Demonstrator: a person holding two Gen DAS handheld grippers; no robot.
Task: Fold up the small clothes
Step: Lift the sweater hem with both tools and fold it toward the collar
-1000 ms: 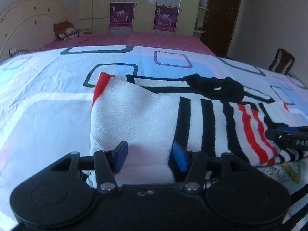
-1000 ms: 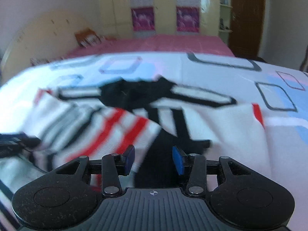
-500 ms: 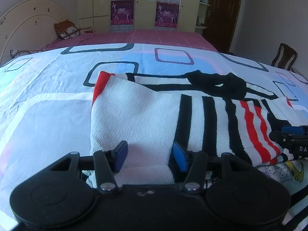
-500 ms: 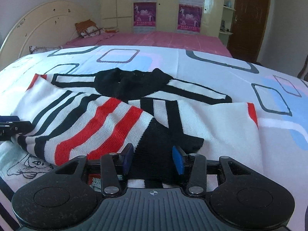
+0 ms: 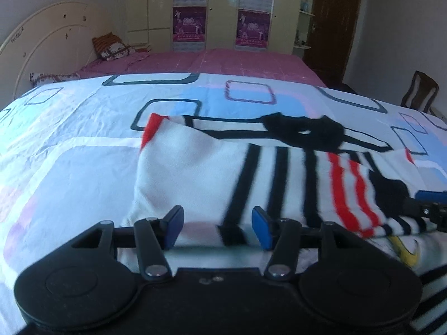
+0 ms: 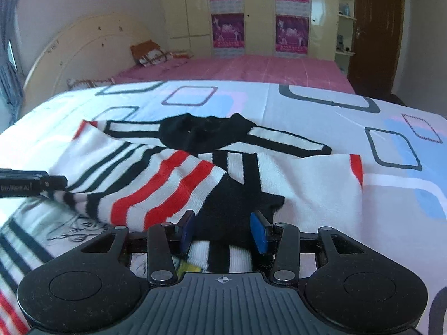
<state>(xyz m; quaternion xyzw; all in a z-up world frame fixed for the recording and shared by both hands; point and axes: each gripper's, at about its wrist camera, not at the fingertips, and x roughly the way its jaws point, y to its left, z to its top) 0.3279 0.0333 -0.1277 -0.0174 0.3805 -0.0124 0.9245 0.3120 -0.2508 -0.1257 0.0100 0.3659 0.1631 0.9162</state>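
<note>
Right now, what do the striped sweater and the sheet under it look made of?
Striped sweater: knit, likely cotton or acrylic yarn, matte; a fine ribbed knit texture shows on the folded edge. Bed sheet: thin woven fabric, probably printed cotton, smooth, with fine creases.

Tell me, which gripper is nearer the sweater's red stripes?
Right. The right gripper sits just beside the red stripes; the left gripper is over the plain white part, well to their left.

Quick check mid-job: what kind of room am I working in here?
Most likely a home bedroom. The striped sweater lies on a bed sheet printed with rounded squares, a curved headboard with a pillow stands at the far left, and a wardrobe with posters fills the back wall.
</note>
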